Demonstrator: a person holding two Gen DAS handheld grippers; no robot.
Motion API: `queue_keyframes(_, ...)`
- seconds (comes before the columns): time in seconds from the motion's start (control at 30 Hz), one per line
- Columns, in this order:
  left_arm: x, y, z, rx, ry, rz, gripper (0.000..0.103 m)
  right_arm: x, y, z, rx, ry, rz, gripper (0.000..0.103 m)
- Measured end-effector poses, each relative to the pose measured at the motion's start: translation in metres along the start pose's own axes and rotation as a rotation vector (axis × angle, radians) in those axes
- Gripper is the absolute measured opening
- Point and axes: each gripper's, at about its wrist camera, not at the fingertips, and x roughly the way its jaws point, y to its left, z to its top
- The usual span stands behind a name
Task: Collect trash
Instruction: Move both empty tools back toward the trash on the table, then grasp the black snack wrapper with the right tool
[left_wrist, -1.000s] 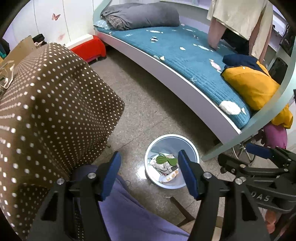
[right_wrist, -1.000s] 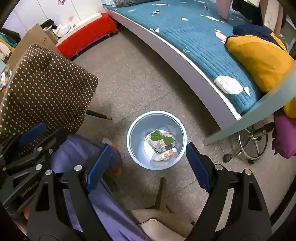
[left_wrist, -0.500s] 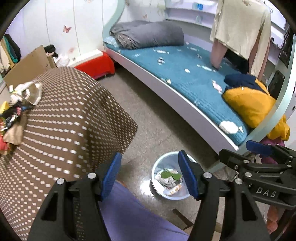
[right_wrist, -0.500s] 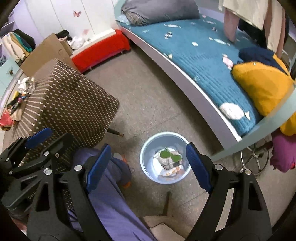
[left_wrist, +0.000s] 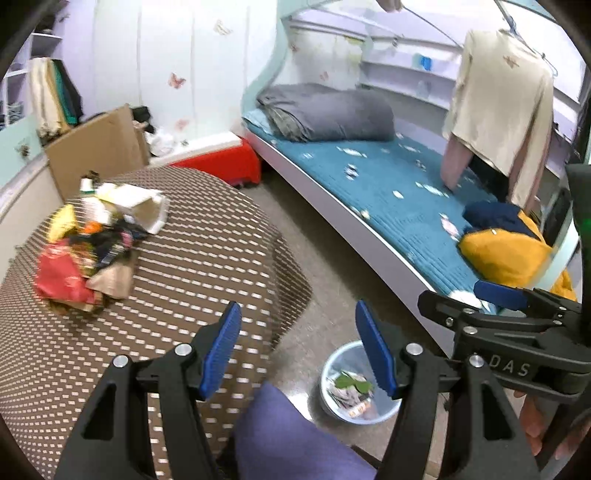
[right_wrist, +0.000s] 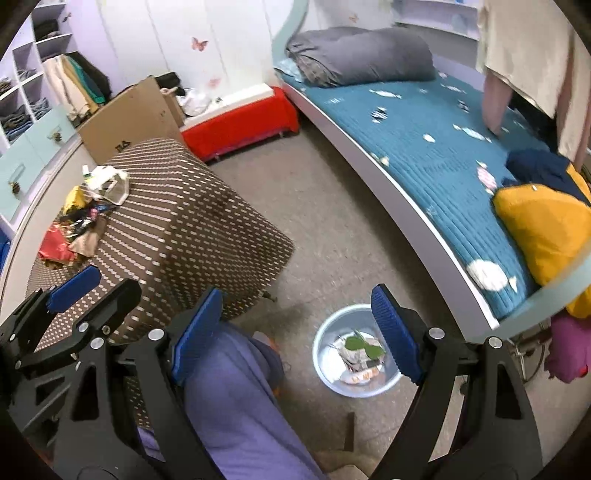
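my left gripper (left_wrist: 298, 347) and right gripper (right_wrist: 295, 328) hang wide and empty above the bin (right_wrist: 327, 373), since the trash (left_wrist: 96, 240) lies heaped on the table (left_wrist: 207, 266), within reach.

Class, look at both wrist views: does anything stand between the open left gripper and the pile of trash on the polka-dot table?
Nothing visible does. Only bare tablecloth lies between the left gripper and the trash pile.
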Motion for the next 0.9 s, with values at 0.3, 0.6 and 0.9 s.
queue_keyframes(0.3, -0.029, 0.053, 0.001, -0.096, -0.061, 0.084, 0.068, 0.001, 0.052, 0.016, -0.067, -0.026, 0.094, 0.082)
queue_keyframes(0.6, -0.056, 0.114, 0.004, -0.202, -0.117, 0.194, 0.072, 0.006, 0.116, 0.032, -0.171, -0.040, 0.192, 0.082)
queue_keyframes(0.9, -0.069, 0.171, 0.000, -0.302, -0.131, 0.285, 0.075, 0.027, 0.171, 0.042, -0.268, -0.014, 0.254, 0.082)
